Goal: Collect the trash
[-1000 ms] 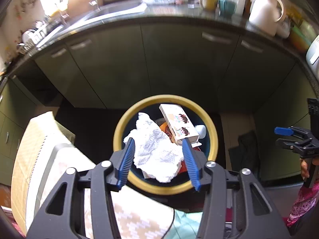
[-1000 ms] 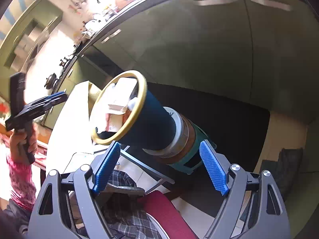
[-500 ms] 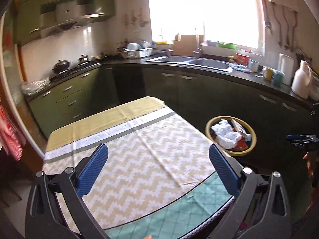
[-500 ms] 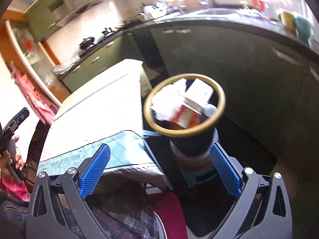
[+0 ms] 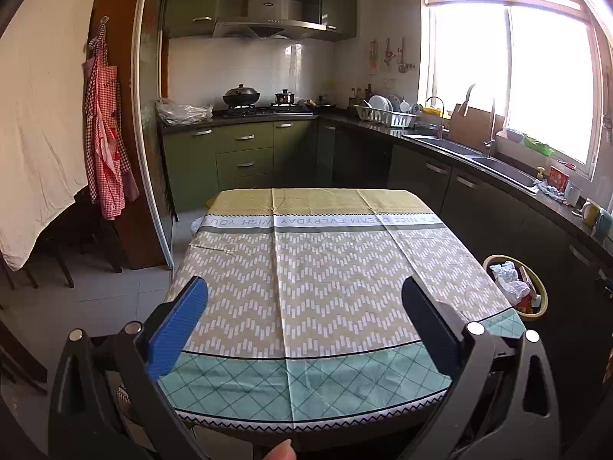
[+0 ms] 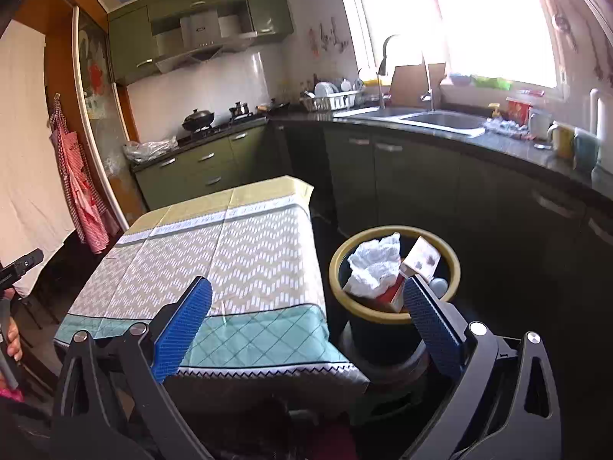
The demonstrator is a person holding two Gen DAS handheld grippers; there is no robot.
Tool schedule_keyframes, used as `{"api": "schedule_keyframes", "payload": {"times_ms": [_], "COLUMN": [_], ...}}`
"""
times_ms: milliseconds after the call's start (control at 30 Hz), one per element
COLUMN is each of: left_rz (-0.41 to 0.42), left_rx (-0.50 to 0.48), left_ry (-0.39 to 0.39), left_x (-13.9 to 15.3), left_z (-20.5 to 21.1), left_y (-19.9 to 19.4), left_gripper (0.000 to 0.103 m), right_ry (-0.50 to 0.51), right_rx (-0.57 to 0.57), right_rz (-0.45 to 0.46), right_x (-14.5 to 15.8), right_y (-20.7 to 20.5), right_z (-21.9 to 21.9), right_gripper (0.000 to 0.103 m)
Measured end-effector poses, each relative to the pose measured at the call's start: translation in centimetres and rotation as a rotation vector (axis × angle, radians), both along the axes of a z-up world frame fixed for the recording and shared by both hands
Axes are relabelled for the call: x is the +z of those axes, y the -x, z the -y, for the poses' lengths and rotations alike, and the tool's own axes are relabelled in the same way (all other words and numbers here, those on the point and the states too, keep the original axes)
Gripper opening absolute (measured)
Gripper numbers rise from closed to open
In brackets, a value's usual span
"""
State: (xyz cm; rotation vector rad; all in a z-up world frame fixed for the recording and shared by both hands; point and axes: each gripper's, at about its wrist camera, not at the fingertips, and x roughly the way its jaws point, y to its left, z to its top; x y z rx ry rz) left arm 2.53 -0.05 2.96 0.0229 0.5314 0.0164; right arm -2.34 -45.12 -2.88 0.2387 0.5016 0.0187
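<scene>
The trash bin (image 6: 394, 320), dark blue with a yellow rim, stands on the floor beside the table's right edge. It holds crumpled white paper (image 6: 373, 264), a small carton (image 6: 421, 258) and a red packet (image 6: 390, 291). My right gripper (image 6: 306, 291) is open and empty, its right finger just in front of the bin. My left gripper (image 5: 302, 295) is open and empty above the near end of the table (image 5: 325, 268), which carries a chevron-patterned cloth. The bin (image 5: 494, 258) sits low at the right of the left wrist view, with the paper (image 5: 507, 278) showing in it.
Green cabinets with a dark counter run along the back and right, with a sink (image 6: 440, 119) and a stove (image 5: 264, 109). A red checked apron (image 5: 105, 145) hangs at the left. A hand (image 6: 13, 339) holds the left gripper at the edge of the right wrist view.
The left gripper swung from above the bin to face the table, its jaws spreading wide. The right gripper drew back and rolled upright; the bin now stands upright at its right finger.
</scene>
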Motion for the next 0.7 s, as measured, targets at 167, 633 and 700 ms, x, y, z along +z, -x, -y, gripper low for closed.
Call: {"api": "schedule_keyframes", "payload": {"times_ms": [167, 633, 700], "left_rz": [0.003, 0.008, 0.009], "left_rx": [0.014, 0.025, 0.036], "left_ry": [0.024, 0.039, 0.035], "left_x": [0.2, 0.1, 0.0], "left_z": [-1.0, -1.4, -1.6], "left_y": [0.7, 2.3, 2.5], "left_gripper": [0.096, 0.096, 0.096], "right_ry": [0.073, 0.184, 0.189], "right_rx": [-0.045, -0.028, -0.028], "right_rz": [0.026, 0.047, 0.051], "right_x": [0.9, 1.3, 1.4], "right_y": [0.8, 2.3, 2.4], "right_z": [-0.9, -2.6, -2.6], "right_gripper": [0.098, 0.098, 0.099]}}
